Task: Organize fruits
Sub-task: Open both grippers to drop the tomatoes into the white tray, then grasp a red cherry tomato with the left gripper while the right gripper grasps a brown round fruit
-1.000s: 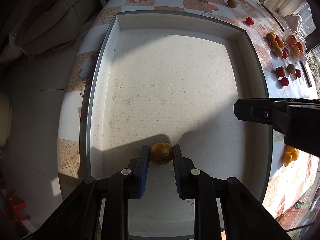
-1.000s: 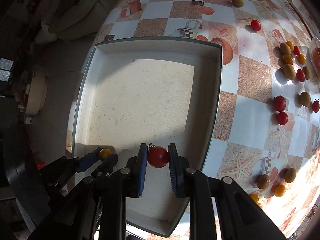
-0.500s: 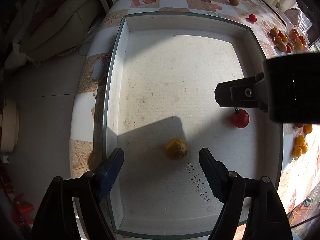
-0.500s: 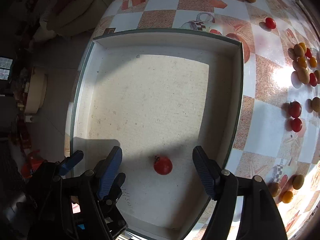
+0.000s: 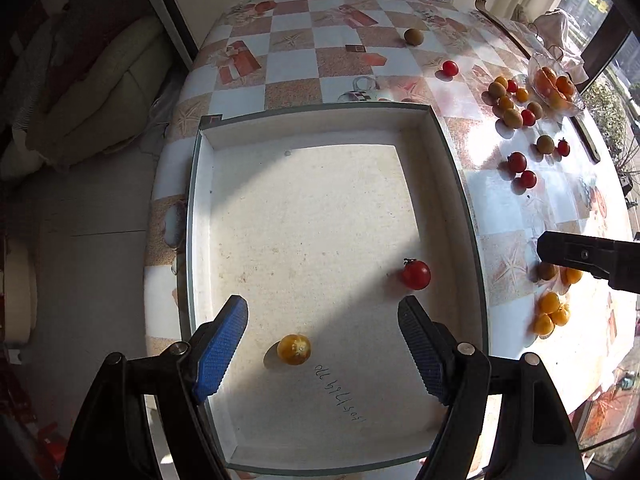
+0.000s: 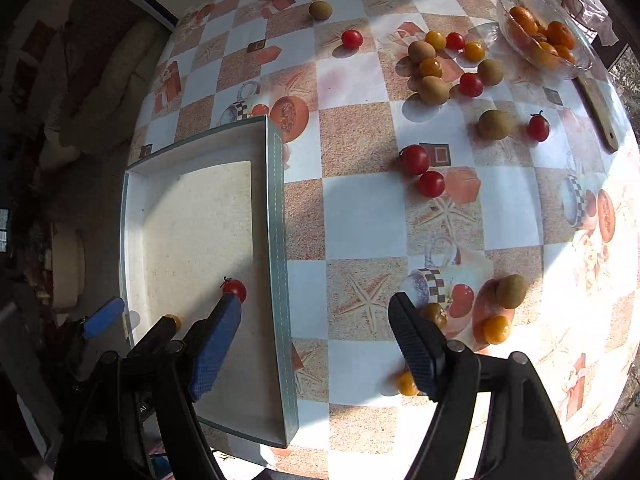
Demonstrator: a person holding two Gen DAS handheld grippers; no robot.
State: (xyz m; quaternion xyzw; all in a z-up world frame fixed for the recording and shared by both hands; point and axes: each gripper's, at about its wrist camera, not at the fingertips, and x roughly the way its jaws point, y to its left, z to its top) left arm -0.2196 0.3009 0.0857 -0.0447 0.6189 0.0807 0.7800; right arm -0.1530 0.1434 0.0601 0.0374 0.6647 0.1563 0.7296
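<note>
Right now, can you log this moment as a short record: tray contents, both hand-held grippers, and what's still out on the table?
tray: holds two fruits
red cherry tomato: inside tray, near right wall
yellow cherry tomato: inside tray, near front
left hand-held gripper: open, above tray, nothing held
right hand-held gripper: open, straddling tray's right wall, nothing held
table: many loose fruits remain
glass bowl: holds orange fruits

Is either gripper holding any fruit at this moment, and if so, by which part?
Nothing is held. The left gripper and right gripper stand open; the yellow fruit and red tomato lie loose in the tray.
</note>
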